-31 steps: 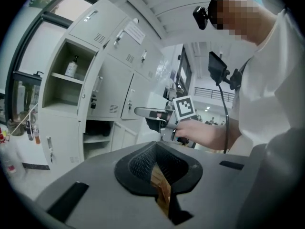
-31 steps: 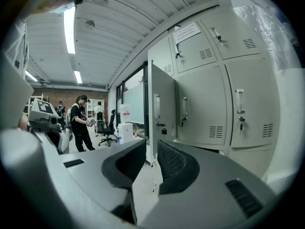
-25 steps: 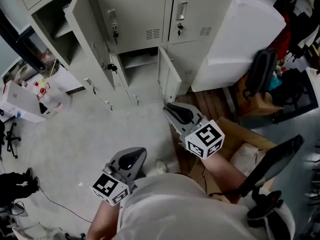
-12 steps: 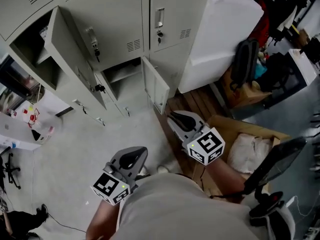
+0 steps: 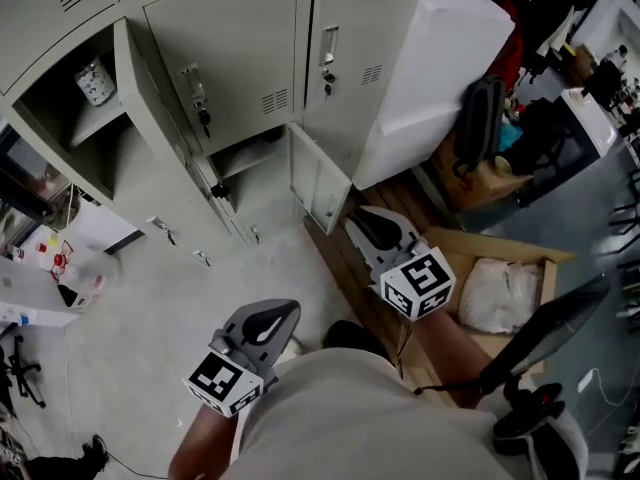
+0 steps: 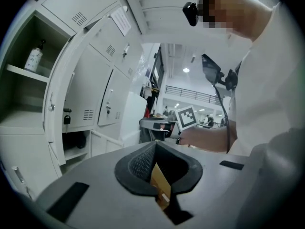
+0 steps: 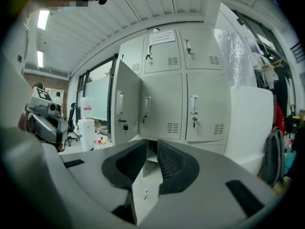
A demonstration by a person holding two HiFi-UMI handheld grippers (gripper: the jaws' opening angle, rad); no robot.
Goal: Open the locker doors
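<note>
**Both claws empty, held back from the lockers**

In the head view the grey lockers (image 5: 250, 48) fill the frame from 10 to 12 o'clock. The tall upper door (image 5: 150, 78) at 10 o'clock stands swung out, and its compartment holds a white bottle (image 5: 95, 80) on a shelf. The small lower door (image 5: 318, 183), at about 12 o'clock from the claws, also hangs open and shows a low bare shelf (image 5: 250, 156). Two upper doors are shut: the middle door (image 5: 245, 53), with keys (image 5: 203, 118) hanging at its lock, and the right door (image 5: 365, 28), with an upright handle (image 5: 328, 46).

The left claw (image 5: 272, 320) is held low at 7 o'clock over the grey floor (image 5: 130, 318), well apart from every door. In the left gripper view its tips meet and nothing is clamped between them.

The right claw (image 5: 368, 226) sits at 5 o'clock from the small open door, near it but not touching, above wooden boards (image 5: 345, 253). In the right gripper view its pads (image 7: 171, 163) stand a little apart. Only the lockers show through the gap, so it grips nothing.

A cardboard box (image 5: 520, 268) with a white bag (image 5: 500, 293) in it lies at 3 o'clock from the right claw. A large white block (image 5: 440, 58) stands against the lockers at 1 o'clock.
</note>
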